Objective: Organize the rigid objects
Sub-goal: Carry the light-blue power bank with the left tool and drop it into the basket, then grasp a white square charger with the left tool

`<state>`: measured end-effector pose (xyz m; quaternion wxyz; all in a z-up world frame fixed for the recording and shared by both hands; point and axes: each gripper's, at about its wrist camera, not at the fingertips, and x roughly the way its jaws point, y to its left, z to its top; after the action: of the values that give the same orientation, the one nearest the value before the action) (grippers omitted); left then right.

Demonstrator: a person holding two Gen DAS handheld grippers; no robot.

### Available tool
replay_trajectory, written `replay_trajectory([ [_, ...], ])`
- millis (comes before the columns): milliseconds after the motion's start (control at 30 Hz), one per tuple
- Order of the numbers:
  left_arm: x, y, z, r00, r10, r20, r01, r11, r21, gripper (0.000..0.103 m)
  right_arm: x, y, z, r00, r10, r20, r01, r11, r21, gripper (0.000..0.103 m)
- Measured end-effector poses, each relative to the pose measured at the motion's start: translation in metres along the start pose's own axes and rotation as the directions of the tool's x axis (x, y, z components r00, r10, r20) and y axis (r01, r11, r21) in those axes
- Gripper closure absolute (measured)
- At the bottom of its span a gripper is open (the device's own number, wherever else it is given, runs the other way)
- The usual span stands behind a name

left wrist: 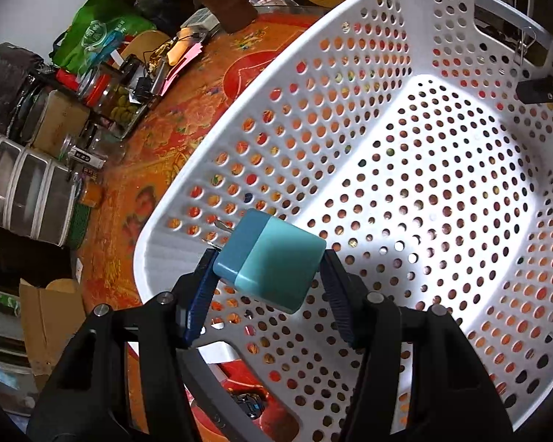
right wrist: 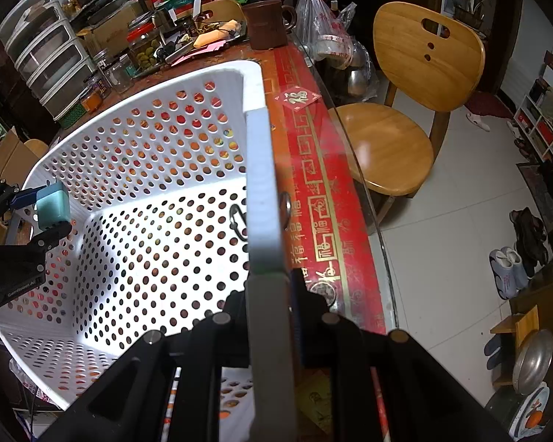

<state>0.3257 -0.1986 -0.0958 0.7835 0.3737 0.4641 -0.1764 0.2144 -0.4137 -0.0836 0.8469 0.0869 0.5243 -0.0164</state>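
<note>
we see the left gripper (left wrist: 267,269) with its jaws grasping a blue plug block (left wrist: 269,259) over the white basket (left wrist: 442,191). the right gripper (right wrist: 276,294) has its jaws clenched on the basket's rim (right wrist: 263,199).

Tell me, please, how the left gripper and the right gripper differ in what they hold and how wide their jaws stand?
The left gripper clamps a two-tone teal plug-in charger cube over the white perforated plastic basket; the right gripper pinches the basket's grey handle at the rim. The left jaws stand apart around the cube; the right jaws are nearly closed on the thin handle. Both are black, blue-padded, and angled downward.
</note>
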Motion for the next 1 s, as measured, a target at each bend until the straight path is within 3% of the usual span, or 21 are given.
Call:
replay_trajectory([
  [67, -0.007, -0.003, -0.003, 1.000, -0.007, 0.023, 0.007, 1.000, 0.007, 0.045, 0.000, 0.000, 0.000, 1.000, -0.001, -0.001, 0.001, 1.000, 0.000, 0.089],
  [167, -0.023, -0.003, -0.007, 0.995, 0.014, 0.096, -0.015, 1.000, 0.011, 0.018, 0.000, 0.000, 0.001, 1.000, -0.001, -0.002, 0.001, 1.000, 0.002, 0.089],
  [267, -0.049, 0.012, -0.015, 0.984, 0.000, 0.180, 0.008, 0.999, -0.039, 0.015, 0.001, -0.001, 0.001, 1.000, -0.006, -0.003, 0.006, 1.000, 0.003, 0.089],
  [333, -0.073, 0.036, -0.025, 0.969, 0.029, 0.244, -0.003, 0.994, -0.108, 0.015, 0.001, 0.000, 0.001, 1.000, -0.008, -0.004, 0.008, 1.000, 0.002, 0.089],
  [400, -0.090, 0.066, -0.039, 0.956, 0.071, 0.283, -0.020, 0.983, -0.181, 0.000, 0.001, -0.001, 0.001, 1.000, -0.009, -0.005, 0.009, 1.000, 0.001, 0.089],
  [433, -0.095, 0.085, -0.048, 0.953, 0.100, 0.285, -0.036, 0.974, -0.223, 0.000, 0.001, -0.001, 0.001, 1.000, -0.008, -0.005, 0.008, 1.000, 0.001, 0.089],
  [500, -0.086, 0.124, -0.066, 0.962, 0.141, 0.232, -0.067, 0.951, -0.302, 0.001, 0.001, -0.002, 0.001, 1.000, -0.006, -0.006, 0.006, 1.000, 0.000, 0.089],
  [600, -0.041, 0.186, -0.101, 0.981, 0.152, 0.123, -0.084, 0.896, -0.436, 0.001, 0.001, -0.001, 0.002, 1.000, -0.005, -0.008, 0.005, 1.000, -0.001, 0.089],
  [700, 0.028, 0.233, -0.139, 0.998, 0.066, -0.023, -0.067, 0.827, -0.558, 0.001, 0.001, -0.002, 0.002, 1.000, -0.001, -0.008, 0.001, 1.000, -0.001, 0.089],
  [767, 0.070, 0.247, -0.159, 0.995, 0.024, -0.101, -0.080, 0.798, -0.598, 0.005, 0.001, -0.002, 0.002, 1.000, 0.000, -0.006, 0.000, 1.000, 0.001, 0.089],
  [800, 0.087, 0.253, -0.170, 0.990, 0.005, -0.138, -0.090, 0.781, -0.618, 0.012, 0.001, -0.002, 0.001, 1.000, 0.004, -0.006, -0.004, 1.000, 0.004, 0.089],
  [833, 0.101, 0.257, -0.181, 0.988, -0.025, -0.150, -0.079, 0.759, -0.647, 0.015, 0.001, -0.002, 0.001, 1.000, 0.006, -0.005, -0.006, 1.000, 0.005, 0.089],
  [900, 0.113, 0.262, -0.192, 0.990, -0.102, -0.101, 0.003, 0.714, -0.700, 0.013, 0.001, -0.003, 0.001, 1.000, 0.005, -0.006, -0.005, 1.000, 0.005, 0.089],
  [1000, 0.124, 0.266, -0.195, 0.989, -0.119, -0.093, 0.018, 0.702, -0.712, 0.013, 0.001, -0.004, 0.002, 1.000, 0.001, -0.010, -0.001, 1.000, 0.004, 0.089],
])
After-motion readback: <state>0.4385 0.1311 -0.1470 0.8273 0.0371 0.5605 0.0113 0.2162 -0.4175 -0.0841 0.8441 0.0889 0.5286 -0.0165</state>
